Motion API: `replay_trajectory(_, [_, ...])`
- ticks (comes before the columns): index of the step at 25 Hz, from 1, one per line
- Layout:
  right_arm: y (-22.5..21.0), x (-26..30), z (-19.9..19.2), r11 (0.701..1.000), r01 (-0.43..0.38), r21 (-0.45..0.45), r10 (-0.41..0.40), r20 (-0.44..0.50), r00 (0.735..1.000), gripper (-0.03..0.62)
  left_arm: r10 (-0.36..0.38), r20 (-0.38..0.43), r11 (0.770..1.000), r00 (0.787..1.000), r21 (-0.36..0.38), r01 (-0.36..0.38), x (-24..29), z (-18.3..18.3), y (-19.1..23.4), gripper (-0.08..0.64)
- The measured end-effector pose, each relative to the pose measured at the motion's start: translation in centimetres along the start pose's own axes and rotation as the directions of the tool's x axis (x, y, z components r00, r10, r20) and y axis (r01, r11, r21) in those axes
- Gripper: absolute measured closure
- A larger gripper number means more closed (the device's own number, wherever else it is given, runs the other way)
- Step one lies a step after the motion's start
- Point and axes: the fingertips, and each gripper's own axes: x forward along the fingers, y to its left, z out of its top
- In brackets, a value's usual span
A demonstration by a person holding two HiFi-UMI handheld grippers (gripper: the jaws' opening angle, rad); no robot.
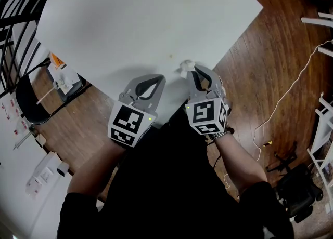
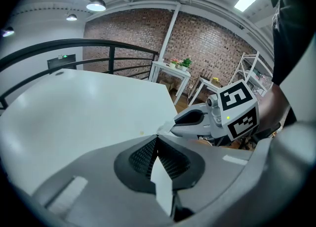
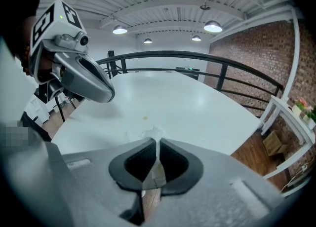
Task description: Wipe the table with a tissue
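Note:
A small white tissue (image 1: 186, 67) is pinched in my right gripper (image 1: 193, 70), whose jaws are shut on it near the front edge of the white table (image 1: 145, 20). In the right gripper view the tissue (image 3: 153, 133) pokes out past the fingertips of the right gripper (image 3: 157, 144). A tiny yellowish spot (image 1: 169, 55) lies on the table just beyond it, also seen as a spot (image 3: 144, 118). My left gripper (image 1: 159, 79) hovers over the table edge to the left, shut on nothing. In its own view the left gripper (image 2: 157, 137) sees the right gripper (image 2: 197, 119) beside it.
The table's front edge (image 1: 130, 95) runs diagonally just ahead of the person. A black chair (image 1: 28, 100) and small items stand on the wooden floor at left. A white cable (image 1: 291, 90) and a black office chair (image 1: 299, 191) are at right. A black railing (image 3: 197, 58) runs behind the table.

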Motion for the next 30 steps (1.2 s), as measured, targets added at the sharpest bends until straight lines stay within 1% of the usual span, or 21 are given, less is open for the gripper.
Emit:
replay_trajectory(11, [-0.9, -0.2, 0.4, 1.000, -0.004, -0.004, 0.004, 0.016, 1.000, 0.580, 0.019, 0.001, 1.000, 1.000, 0.001, -0.019, 0.0, 0.5, -0.2, 0.551])
replay_trajectory(19, [-1.0, -0.5, 0.7, 1.000, 0.006, -0.006, -0.006, 0.031, 0.999, 0.580, 0.039, 0.022, 0.999, 0.999, -0.004, -0.039, -0.5, 0.6, -0.1, 0.549])
replay_trajectory(23, [-0.8, -0.8, 1.2, 1.000, 0.017, -0.008, -0.017, 0.040, 0.999, 0.580, 0.033, 0.031, 0.999, 0.999, -0.018, -0.033, -1.0, 0.7, -0.1, 0.551])
replay_trajectory(27, [-0.6, -0.8, 2.0, 0.999, 0.032, -0.013, -0.031, 0.046, 0.998, 0.580, 0.034, 0.052, 0.999, 0.998, -0.013, -0.033, -1.3, 1.1, 0.5, 0.551])
replay_trajectory(30, [-0.6, -0.5, 2.6, 0.999, 0.046, -0.017, -0.046, 0.048, 0.998, 0.580, 0.019, 0.060, 1.000, 0.998, -0.010, -0.018, -1.5, 1.1, 0.8, 0.551])
